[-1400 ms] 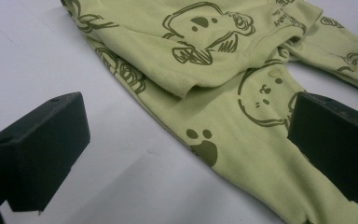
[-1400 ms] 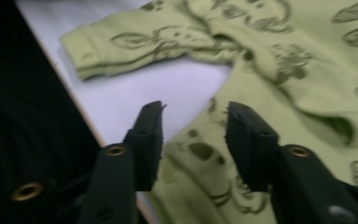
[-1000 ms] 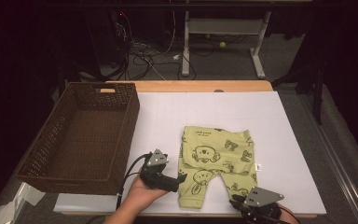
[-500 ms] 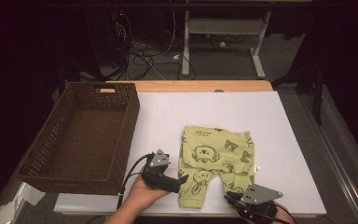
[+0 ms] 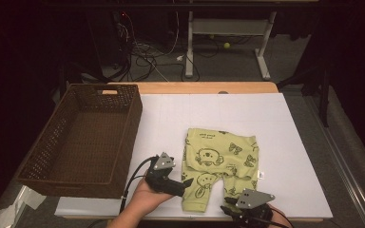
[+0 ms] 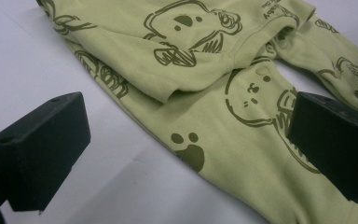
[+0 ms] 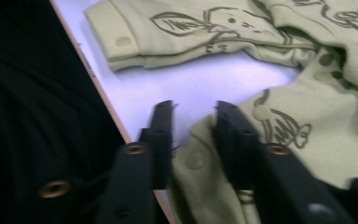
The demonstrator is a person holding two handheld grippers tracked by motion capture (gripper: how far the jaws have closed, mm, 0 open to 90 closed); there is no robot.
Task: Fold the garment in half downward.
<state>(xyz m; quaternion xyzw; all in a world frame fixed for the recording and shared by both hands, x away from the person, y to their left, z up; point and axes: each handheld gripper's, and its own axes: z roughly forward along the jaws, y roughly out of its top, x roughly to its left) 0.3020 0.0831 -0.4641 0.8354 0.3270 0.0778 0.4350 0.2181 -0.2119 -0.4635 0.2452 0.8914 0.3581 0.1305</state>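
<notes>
Starting at the left, your basket point(image 5: 83, 137) sits apart from the pants point(image 5: 218, 164) lying flat on the bench point(image 5: 294, 123), legs toward you. Your left tongs point(image 5: 186, 183) gape wide astride one leg; your right tongs point(image 7: 193, 126), just opening, straddle the other hem ungripped. Print too small to read.

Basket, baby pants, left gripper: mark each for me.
basket point(image 5: 52, 178), high view, on its woven near wall.
baby pants point(image 5: 208, 152), high view, on the green cloth below the waistband.
left gripper point(image 5: 188, 182), high view, between its fingertips at the edge of a pant leg.
</notes>
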